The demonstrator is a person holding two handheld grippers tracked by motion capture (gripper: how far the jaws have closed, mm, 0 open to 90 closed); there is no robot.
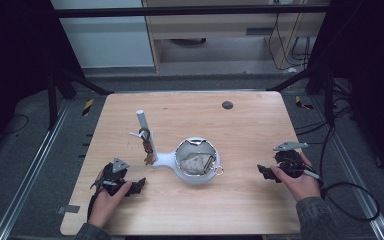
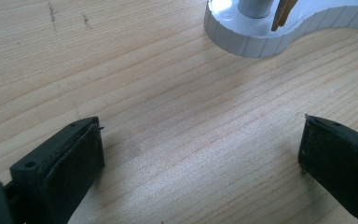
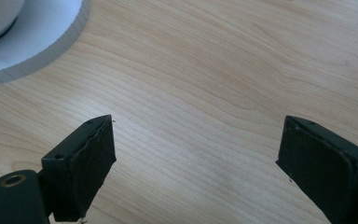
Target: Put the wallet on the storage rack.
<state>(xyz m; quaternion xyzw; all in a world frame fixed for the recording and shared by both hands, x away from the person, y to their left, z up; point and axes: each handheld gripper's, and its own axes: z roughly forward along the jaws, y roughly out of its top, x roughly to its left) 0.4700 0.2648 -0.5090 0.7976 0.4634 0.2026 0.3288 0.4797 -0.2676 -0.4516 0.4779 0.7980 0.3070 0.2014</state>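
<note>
White stand with bowl and upright post sits mid-desk. Left gripper near the front-left edge, right gripper toward the right edge: both spread wide, nothing between, apart from stand.

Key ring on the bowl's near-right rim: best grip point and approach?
Judging by the high view, take the key ring on the outer arc that hangs outside the white bowl, coming from the right with the open right gripper, jaws across the thin wire. That side faces bare table; the bowl wall blocks the other. How flat it lies is unclear.
</note>
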